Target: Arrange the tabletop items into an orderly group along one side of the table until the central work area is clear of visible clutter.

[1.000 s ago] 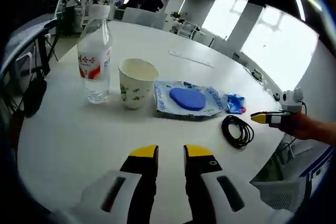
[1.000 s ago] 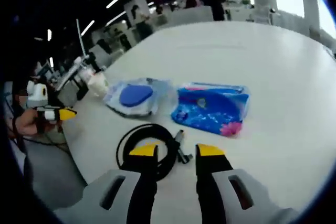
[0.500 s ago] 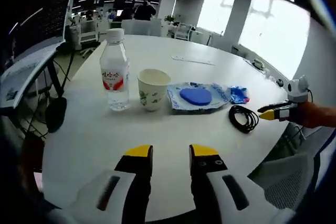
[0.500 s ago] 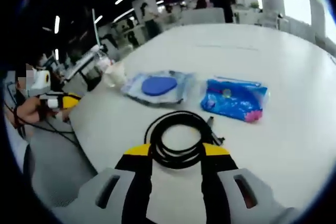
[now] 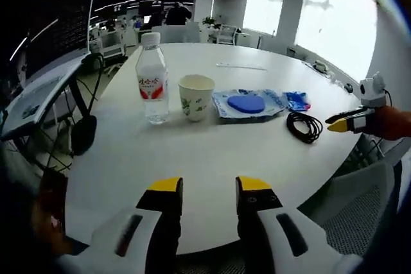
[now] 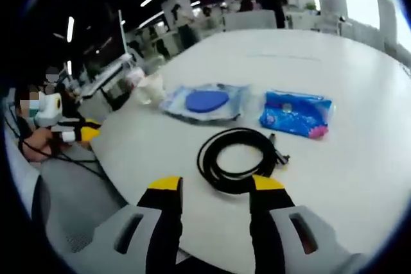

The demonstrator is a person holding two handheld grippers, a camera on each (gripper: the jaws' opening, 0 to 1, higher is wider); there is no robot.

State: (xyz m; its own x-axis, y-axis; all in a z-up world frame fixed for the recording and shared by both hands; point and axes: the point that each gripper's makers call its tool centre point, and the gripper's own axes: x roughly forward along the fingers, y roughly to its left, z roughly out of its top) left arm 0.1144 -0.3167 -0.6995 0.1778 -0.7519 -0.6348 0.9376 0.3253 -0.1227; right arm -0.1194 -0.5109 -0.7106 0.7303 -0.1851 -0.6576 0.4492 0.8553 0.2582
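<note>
On the round white table (image 5: 192, 152) stand a water bottle (image 5: 153, 79) and a paper cup (image 5: 196, 97), then a clear bag with a blue disc (image 5: 249, 103), a blue tissue pack (image 5: 298, 100) and a coiled black cable (image 5: 304, 126) in a row. My left gripper (image 5: 204, 187) is open over the near table edge, well short of them. My right gripper (image 6: 214, 185) is open just before the cable coil (image 6: 239, 158), with the blue pack (image 6: 297, 114) and the disc bag (image 6: 207, 102) beyond. The right gripper (image 5: 347, 122) enters the left gripper view at the right, held in a hand.
An office chair (image 5: 363, 216) stands at the table's right side. Desks, monitors and people fill the background (image 5: 160, 20). A thin white strip (image 5: 240, 66) lies far across the table. The left gripper (image 6: 70, 134) shows at the left of the right gripper view.
Both cameras have pulled back from the table, so the items look smaller and farther. The cable no longer lies between the right jaws. No item has moved.
</note>
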